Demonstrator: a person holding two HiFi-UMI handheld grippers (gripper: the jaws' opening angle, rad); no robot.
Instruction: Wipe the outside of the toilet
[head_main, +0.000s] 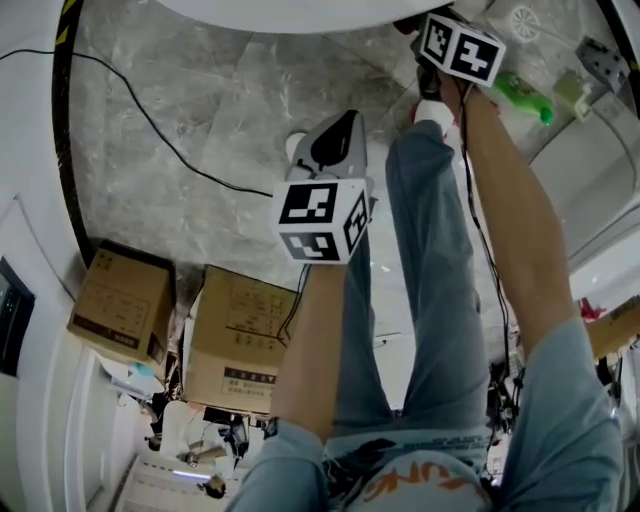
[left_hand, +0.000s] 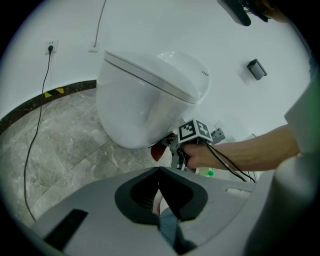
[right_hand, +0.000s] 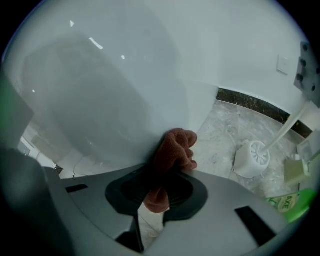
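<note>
The white toilet (left_hand: 145, 95) stands by the wall, lid down. My right gripper (right_hand: 167, 172) is shut on a dark red cloth (right_hand: 172, 152), which presses against the lower outside of the bowl (right_hand: 100, 90). From the left gripper view, that right gripper (left_hand: 170, 144) and the cloth (left_hand: 159, 151) sit low under the bowl's side. My left gripper (left_hand: 160, 175) hangs back over the floor, away from the toilet, with its jaws together and nothing in them. In the head view it (head_main: 335, 140) is mid-frame, above the person's legs.
A white brush holder (right_hand: 252, 157) and a green bottle (right_hand: 290, 205) stand on the marble floor to the right of the bowl. A black cable (left_hand: 37, 125) runs from a wall socket across the floor. Two cardboard boxes (head_main: 240, 340) sit behind the person.
</note>
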